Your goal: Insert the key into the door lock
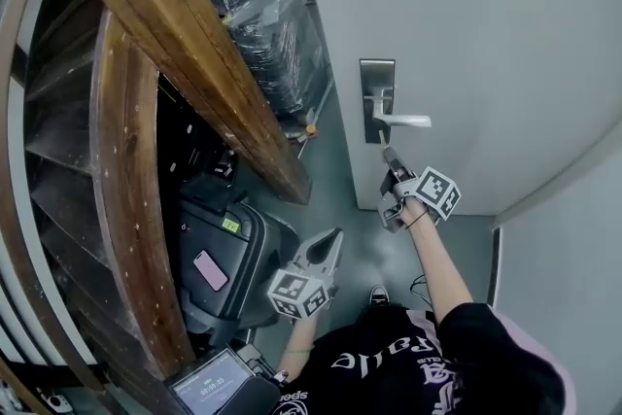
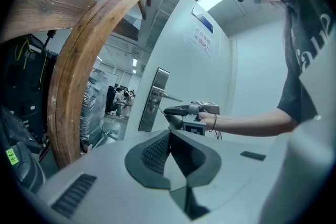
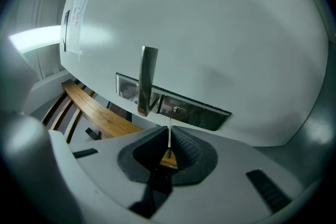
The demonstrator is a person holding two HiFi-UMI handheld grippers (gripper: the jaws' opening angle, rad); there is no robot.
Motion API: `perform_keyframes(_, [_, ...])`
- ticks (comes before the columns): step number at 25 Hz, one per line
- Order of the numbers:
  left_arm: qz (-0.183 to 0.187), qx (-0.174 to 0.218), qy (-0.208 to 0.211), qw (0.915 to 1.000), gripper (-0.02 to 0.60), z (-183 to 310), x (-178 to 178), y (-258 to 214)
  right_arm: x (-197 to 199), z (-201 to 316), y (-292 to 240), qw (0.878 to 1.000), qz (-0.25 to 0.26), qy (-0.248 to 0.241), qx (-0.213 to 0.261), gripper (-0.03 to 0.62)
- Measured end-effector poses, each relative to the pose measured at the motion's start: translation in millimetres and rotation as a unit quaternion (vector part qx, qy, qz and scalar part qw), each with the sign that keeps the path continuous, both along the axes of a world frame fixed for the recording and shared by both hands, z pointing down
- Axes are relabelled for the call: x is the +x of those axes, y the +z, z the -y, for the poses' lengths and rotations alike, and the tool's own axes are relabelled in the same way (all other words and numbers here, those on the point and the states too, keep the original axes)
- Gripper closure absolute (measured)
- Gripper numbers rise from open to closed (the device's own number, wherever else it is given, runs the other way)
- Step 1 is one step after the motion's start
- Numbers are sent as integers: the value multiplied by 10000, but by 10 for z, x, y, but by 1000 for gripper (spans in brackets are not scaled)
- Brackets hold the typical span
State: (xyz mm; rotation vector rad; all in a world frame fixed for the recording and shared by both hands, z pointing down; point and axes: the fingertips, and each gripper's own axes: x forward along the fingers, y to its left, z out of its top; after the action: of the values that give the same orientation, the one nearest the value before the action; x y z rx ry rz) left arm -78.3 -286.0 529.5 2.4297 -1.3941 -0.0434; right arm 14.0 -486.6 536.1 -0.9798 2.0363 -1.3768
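Observation:
A white door [image 1: 466, 34] carries a steel lock plate [image 1: 377, 98] with a lever handle [image 1: 400, 121]. My right gripper [image 1: 389, 156] is held up just below the plate and is shut on a thin key [image 3: 169, 128]. In the right gripper view the key's blade points at the keyhole [image 3: 179, 109] on the lock plate [image 3: 199, 115], a short gap away, beside the handle [image 3: 147, 81]. My left gripper [image 1: 333, 241] hangs lower and further from the door, shut with nothing between its jaws. The left gripper view shows the right gripper [image 2: 181, 111] near the lock plate [image 2: 155, 99].
A curved wooden stair rail [image 1: 185, 53] and wooden steps [image 1: 117, 209] fill the left. Black cases [image 1: 219, 258] stand on the floor below them. A plastic-wrapped stack [image 1: 267, 24] stands beyond the rail. A wall [image 1: 564, 267] closes the right side.

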Motion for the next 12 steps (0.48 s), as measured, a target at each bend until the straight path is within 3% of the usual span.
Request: perform_keyframes(12, [-70,-202,-154,9997,577,20,-72,129,-33,316,175,9987,279,212,-374,557])
